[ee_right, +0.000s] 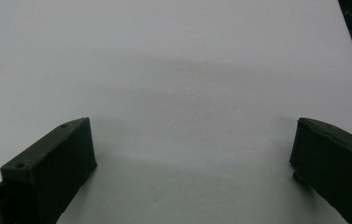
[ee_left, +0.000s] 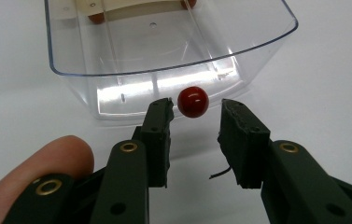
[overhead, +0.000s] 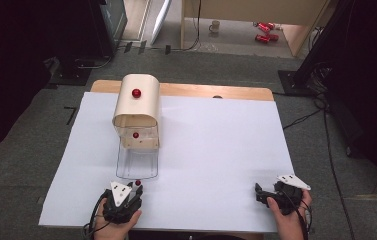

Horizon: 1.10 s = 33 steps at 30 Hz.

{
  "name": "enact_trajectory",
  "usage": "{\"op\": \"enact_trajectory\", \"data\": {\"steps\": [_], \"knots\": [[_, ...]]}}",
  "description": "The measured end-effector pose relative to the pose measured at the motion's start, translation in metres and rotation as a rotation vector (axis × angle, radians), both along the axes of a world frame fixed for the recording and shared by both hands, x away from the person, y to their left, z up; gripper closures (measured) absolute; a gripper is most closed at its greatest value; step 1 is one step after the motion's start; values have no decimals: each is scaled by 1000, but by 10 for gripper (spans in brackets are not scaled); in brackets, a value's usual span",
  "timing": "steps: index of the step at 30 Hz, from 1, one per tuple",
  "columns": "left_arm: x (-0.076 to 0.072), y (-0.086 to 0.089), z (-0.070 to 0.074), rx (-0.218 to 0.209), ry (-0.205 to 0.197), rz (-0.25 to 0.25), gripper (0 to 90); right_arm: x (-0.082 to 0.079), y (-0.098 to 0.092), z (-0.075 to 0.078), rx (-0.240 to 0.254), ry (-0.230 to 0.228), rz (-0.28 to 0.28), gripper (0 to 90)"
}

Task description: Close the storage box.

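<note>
The red knob [ee_left: 193,101] on the clear drawer [ee_left: 164,56] is bracketed by the left gripper [ee_left: 194,109], whose part-open jaws grip nothing, near the table's near edge.

Left gripper [overhead: 135,189] at red knob [overhead: 138,183] of clear drawer [overhead: 136,162], pulled out from wooden box [overhead: 137,105]; right gripper [overhead: 259,192] rests apart on white sheet [overhead: 216,150].

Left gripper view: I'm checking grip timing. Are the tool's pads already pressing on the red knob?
No. The red knob sits between the left tool pads, with a visible gap on each side.
</note>
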<state>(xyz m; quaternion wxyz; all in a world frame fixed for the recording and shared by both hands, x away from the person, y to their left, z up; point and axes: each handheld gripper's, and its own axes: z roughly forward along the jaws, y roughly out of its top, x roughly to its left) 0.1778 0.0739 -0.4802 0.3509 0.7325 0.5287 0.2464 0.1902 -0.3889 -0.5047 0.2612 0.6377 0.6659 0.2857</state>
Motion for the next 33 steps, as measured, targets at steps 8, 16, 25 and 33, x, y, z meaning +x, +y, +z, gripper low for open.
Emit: {"op": "enact_trajectory", "data": {"steps": [8, 16, 25, 33], "knots": [[6, -2, -4, 9, 12, 10, 684, 0, 0, 0, 0, -1, 0, 0], [7, -1, -3, 12, 11, -9, 743, 0, 0, 0, 0, -2, 1, 0], [10, 2, 9, -23, 18, -13, 744, 0, 0, 0, 0, -2, 1, 0], [20, 2, 20, -39, 16, -19, 744, 0, 0, 0, -1, -3, 1, 0]]}}
